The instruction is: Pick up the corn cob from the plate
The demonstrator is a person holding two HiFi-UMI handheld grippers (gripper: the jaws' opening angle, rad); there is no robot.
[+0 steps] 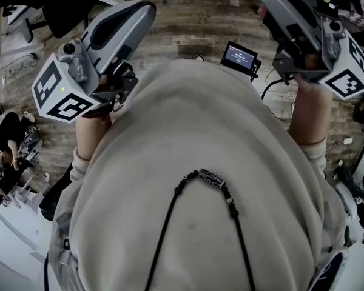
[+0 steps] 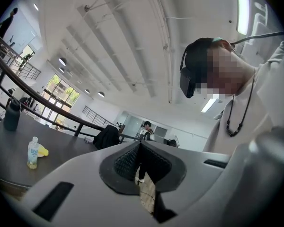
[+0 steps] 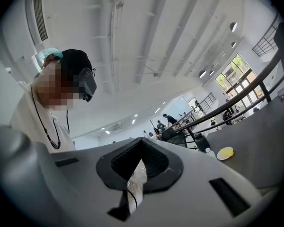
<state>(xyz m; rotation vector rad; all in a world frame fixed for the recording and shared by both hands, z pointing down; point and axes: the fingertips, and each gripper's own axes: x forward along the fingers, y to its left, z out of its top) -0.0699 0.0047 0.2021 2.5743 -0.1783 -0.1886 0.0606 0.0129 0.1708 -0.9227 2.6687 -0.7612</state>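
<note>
**Student:** What lies nearest the viewer?

**Instructor:** The wearer's pale sweatshirt (image 1: 194, 223), with both tools raised in front of it and held roughly level. The left tool (image 2: 140, 144) has its jaws brought together with nothing between the pads. The right tool (image 3: 142, 144) is likewise fully closed and empty.

**Student:** And the corn cob?

**Instructor:** It is farther out. In the right gripper view a dark bench (image 3: 262, 141) carries a pale plate (image 3: 219, 154) with a yellow item on it, most likely the corn cob (image 3: 227, 152), though it is too small to be sure. A small bottle (image 3: 209, 152) stands just beside the plate, and a dark flask (image 3: 201, 141) is behind that. A railing (image 3: 236, 103) and a bright hall lie beyond. The cob is well apart from both tools.

**Student:** Which step is this?

**Instructor:** By my reading it is the start, and the approach is not yet made. The next move calls for carrying one tool to the bench and spreading its jaws wider than the cob. The tool then lines up across the cob clear of the bottle, closes on it and lifts it off the plate.
</note>
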